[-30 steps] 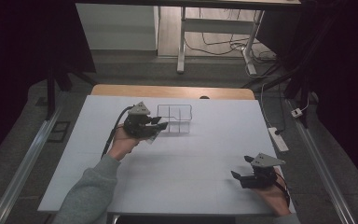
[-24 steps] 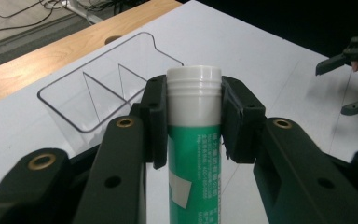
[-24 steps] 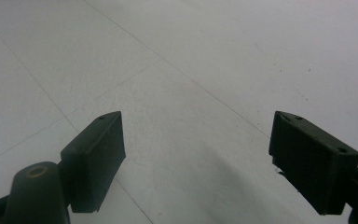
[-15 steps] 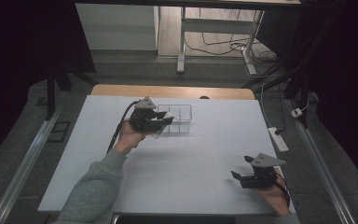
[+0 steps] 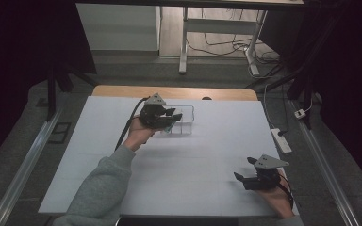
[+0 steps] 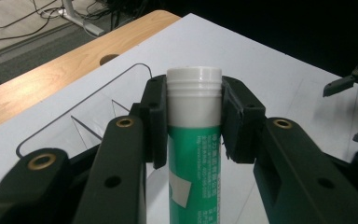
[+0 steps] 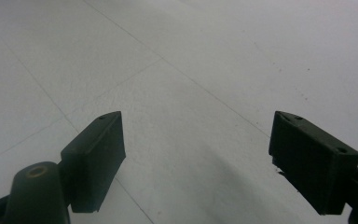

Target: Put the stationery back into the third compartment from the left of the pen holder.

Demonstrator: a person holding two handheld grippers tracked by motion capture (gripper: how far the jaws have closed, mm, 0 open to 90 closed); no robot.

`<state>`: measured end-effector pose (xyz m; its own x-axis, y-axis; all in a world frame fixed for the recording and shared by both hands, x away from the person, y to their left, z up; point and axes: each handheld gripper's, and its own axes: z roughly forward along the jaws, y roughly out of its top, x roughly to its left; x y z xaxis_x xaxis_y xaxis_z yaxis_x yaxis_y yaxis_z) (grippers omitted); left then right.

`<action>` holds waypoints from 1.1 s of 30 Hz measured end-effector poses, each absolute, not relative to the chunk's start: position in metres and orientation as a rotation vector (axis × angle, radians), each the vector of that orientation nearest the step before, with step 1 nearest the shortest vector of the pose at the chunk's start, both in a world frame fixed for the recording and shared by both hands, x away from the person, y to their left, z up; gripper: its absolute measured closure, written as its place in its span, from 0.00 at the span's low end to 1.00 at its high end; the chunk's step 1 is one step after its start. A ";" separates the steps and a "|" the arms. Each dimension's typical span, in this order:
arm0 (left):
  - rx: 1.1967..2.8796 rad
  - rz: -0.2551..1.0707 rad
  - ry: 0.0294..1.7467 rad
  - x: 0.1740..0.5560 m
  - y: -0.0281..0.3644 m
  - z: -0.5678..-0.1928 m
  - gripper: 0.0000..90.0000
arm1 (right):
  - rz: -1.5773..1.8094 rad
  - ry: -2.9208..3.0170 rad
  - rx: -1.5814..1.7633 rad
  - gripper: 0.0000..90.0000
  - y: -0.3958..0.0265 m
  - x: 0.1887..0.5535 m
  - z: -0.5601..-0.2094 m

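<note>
My left gripper (image 5: 172,116) is shut on a green tube with a white cap (image 6: 195,135), held above the near left part of a clear plastic box (image 5: 185,120) at the table's far middle. In the left gripper view (image 6: 193,121) the two jaws clamp the tube just under its cap, and the clear box (image 6: 81,121) lies beyond and to the left. My right gripper (image 5: 244,169) rests low at the table's near right, open, with nothing but bare white tabletop between its jaws (image 7: 196,154).
The white table top (image 5: 179,160) has a wooden strip (image 5: 174,92) along its far edge. A power strip (image 5: 281,140) lies off the right edge. A metal rail (image 5: 23,165) runs along the left side.
My left gripper has carried the tube to the right and farther away, reaching over the clear box. The right gripper has stayed in place.
</note>
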<state>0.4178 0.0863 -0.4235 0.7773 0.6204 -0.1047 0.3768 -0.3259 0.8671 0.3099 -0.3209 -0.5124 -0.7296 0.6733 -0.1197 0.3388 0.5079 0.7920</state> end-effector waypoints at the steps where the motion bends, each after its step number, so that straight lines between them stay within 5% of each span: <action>1: 1.954 0.301 0.750 0.419 0.085 -0.423 0.71 | 1.096 2.340 0.835 0.20 -0.321 0.310 -0.512; 33: 1.936 0.323 0.800 0.461 0.068 -0.418 0.71 | 1.109 2.345 0.840 0.21 -0.321 0.308 -0.513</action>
<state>0.4613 0.0678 -0.4178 0.7477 0.6547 -0.1104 0.3946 -0.3045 0.8669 0.3082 -0.3213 -0.5131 -0.7335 0.6713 -0.1066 0.3437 0.5015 0.7940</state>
